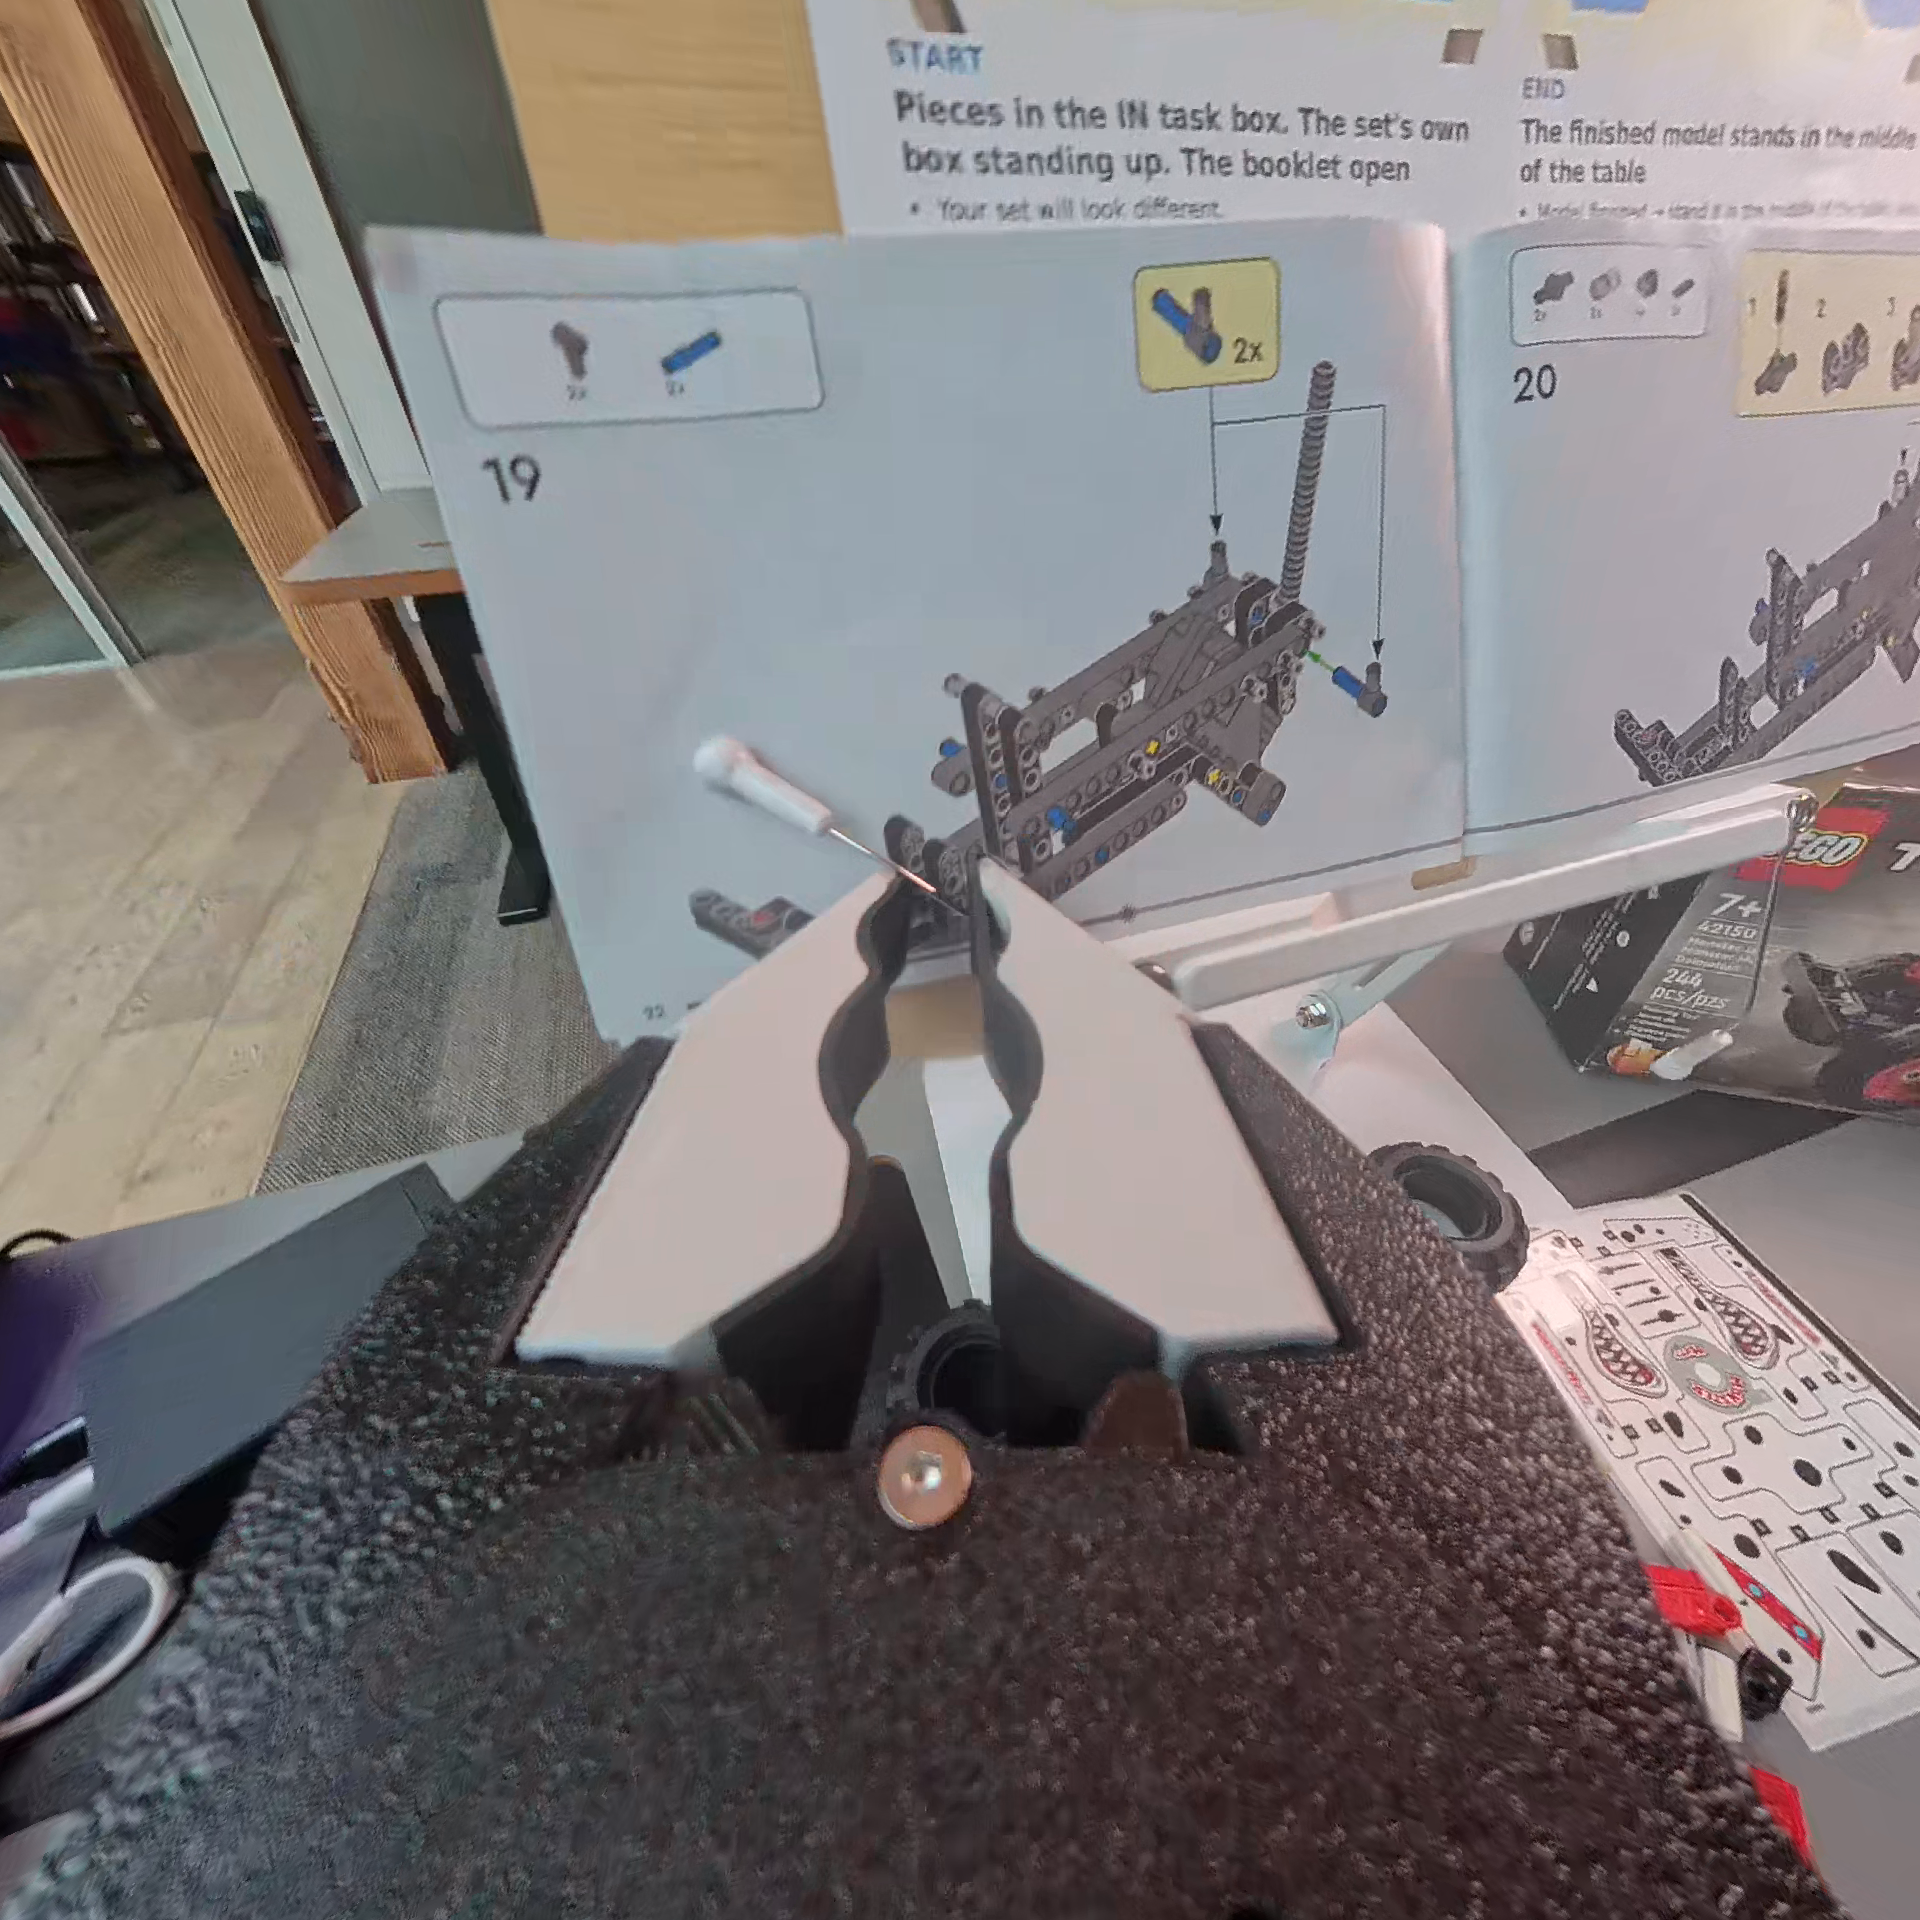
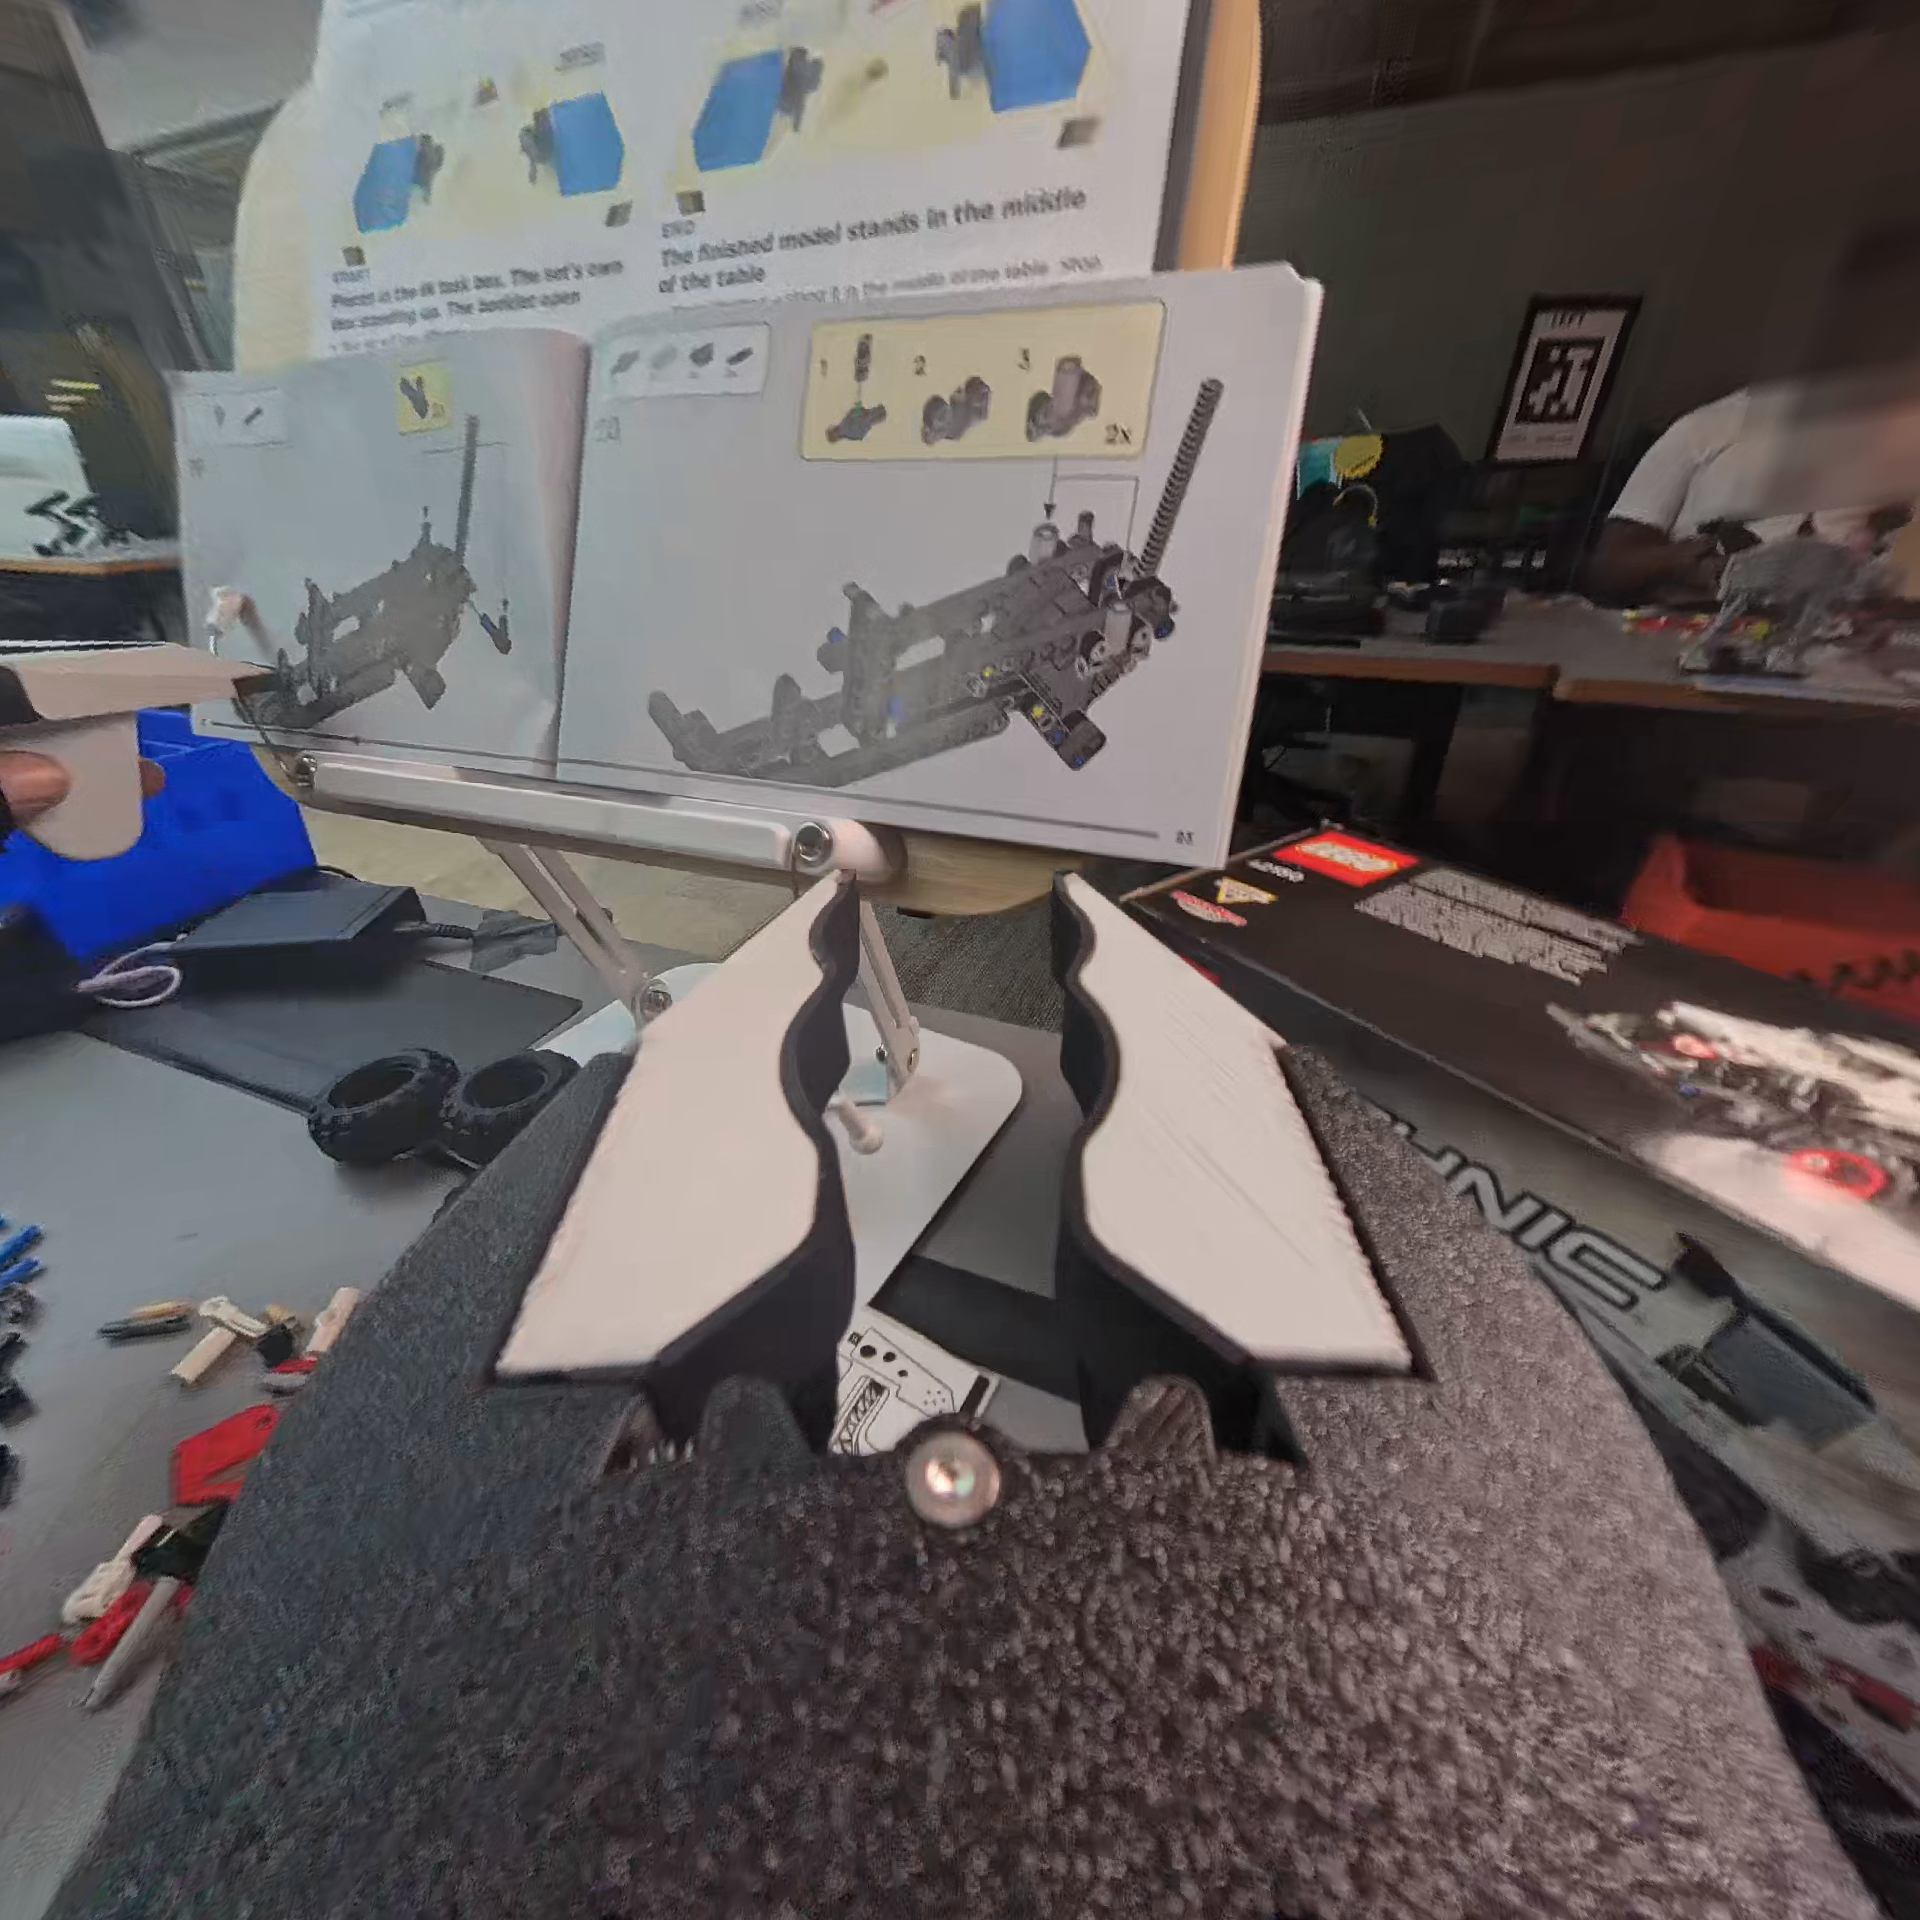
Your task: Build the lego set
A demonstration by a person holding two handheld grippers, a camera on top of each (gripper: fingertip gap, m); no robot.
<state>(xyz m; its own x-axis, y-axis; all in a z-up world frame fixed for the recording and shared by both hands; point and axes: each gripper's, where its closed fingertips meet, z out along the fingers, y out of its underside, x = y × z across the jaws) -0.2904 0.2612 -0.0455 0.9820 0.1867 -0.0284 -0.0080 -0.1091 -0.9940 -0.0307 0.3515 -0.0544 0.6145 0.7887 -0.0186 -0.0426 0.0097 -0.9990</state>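
Observation:
The instruction booklet (image 1: 831, 582) stands open on a white stand (image 1: 1475, 904); it also shows in the right wrist view (image 2: 883, 623). My left gripper (image 1: 938, 883) is at the bottom edge of the left page. Its jaws are almost closed, and the thin wire of a white-handled page holder (image 1: 758, 784) runs between the tips. In the right wrist view the left gripper (image 2: 249, 675) touches the booklet's lower left corner. My right gripper (image 2: 956, 894) is open and empty, above the stand's base plate (image 2: 935, 1132).
The set's black box (image 2: 1558, 1049) lies on the right, beside the stand (image 1: 1766, 935). Black tyres (image 2: 395, 1101) and loose pieces (image 2: 208, 1340) lie on the grey table at the left, with a sticker sheet (image 1: 1714, 1455) and a blue bin (image 2: 208, 831). A person sits at a far table (image 2: 1714, 488). The tips of one gripper are about 30 centimetres away from the tips of the other.

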